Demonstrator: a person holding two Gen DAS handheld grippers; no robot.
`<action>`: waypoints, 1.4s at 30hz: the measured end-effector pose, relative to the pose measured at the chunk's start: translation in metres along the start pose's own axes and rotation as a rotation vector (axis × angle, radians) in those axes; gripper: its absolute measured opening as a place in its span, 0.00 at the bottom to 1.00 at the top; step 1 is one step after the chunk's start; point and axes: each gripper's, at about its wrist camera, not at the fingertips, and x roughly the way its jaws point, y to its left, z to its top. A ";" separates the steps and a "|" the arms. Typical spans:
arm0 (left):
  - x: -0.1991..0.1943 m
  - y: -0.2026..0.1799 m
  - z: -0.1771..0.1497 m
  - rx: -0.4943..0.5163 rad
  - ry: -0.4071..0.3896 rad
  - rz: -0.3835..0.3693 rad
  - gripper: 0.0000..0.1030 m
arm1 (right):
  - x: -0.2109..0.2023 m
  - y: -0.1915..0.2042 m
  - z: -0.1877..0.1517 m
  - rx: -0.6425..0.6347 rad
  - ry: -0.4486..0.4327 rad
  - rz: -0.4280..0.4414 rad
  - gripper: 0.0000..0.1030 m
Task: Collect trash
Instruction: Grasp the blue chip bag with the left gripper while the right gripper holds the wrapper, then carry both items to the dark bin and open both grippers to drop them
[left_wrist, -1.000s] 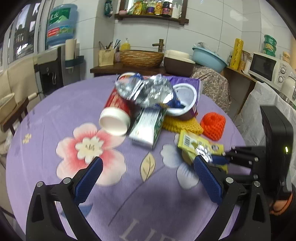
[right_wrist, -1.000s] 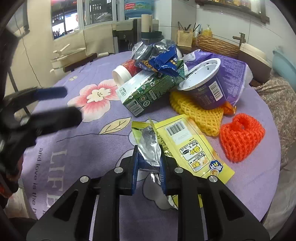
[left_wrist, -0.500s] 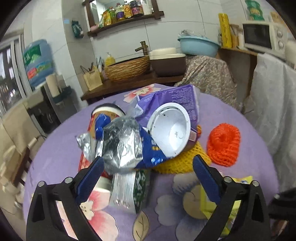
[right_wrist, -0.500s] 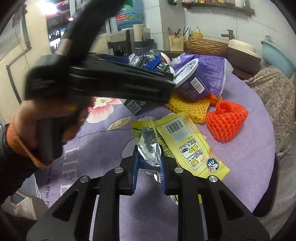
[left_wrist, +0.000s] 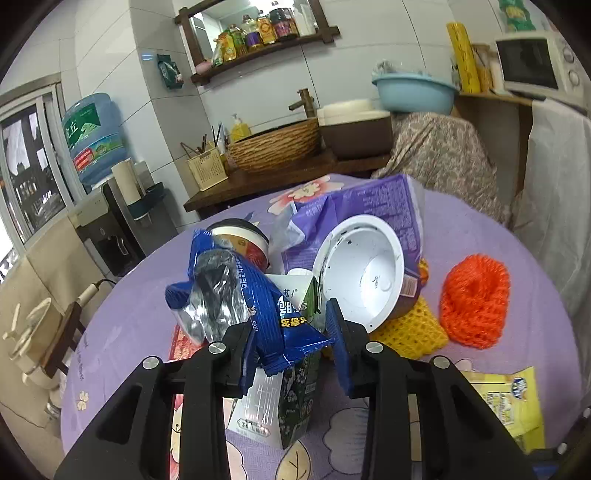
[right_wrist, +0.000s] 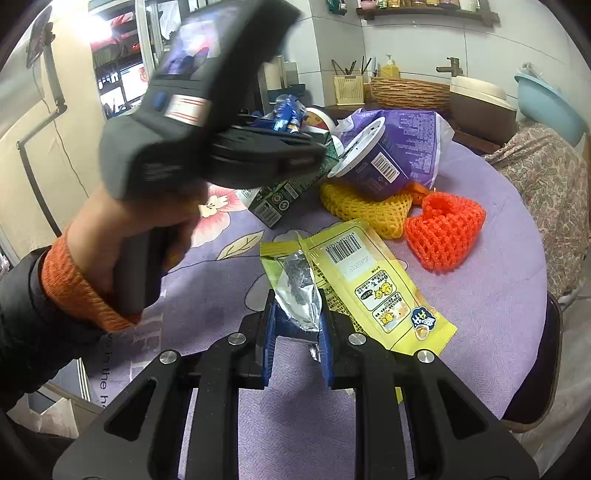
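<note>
A trash pile lies on the purple flowered tablecloth (left_wrist: 480, 236). My left gripper (left_wrist: 291, 332) has its jaws closing around the tail of a blue foil snack bag (left_wrist: 255, 291), with a gap still on the right side. Beneath it lies a green milk carton (left_wrist: 284, 410). A white-lined purple cup (left_wrist: 365, 273) lies tipped beside it. My right gripper (right_wrist: 297, 332) is shut on the foil end of a yellow snack wrapper (right_wrist: 365, 280), which rests on the cloth. The left gripper body (right_wrist: 207, 122) crosses the right wrist view.
An orange foam net (left_wrist: 476, 299) and a yellow foam net (left_wrist: 413, 328) lie right of the cup. A purple bag (left_wrist: 369, 206) and a red cup (left_wrist: 240, 240) lie behind the pile. A counter with a basket (left_wrist: 277, 147) stands beyond the table.
My left gripper has moved forward and down over the pile, and its jaws have narrowed around the blue foil bag. My right gripper has kept its hold on the yellow wrapper.
</note>
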 end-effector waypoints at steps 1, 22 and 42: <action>-0.003 0.001 0.000 -0.008 -0.008 -0.004 0.32 | -0.001 0.000 0.000 0.000 -0.004 0.002 0.20; -0.110 0.004 -0.011 -0.129 -0.134 -0.321 0.31 | -0.042 -0.025 -0.002 0.057 -0.113 0.106 0.20; -0.080 -0.149 0.041 0.017 -0.129 -0.632 0.31 | -0.125 -0.184 -0.034 0.341 -0.248 -0.195 0.17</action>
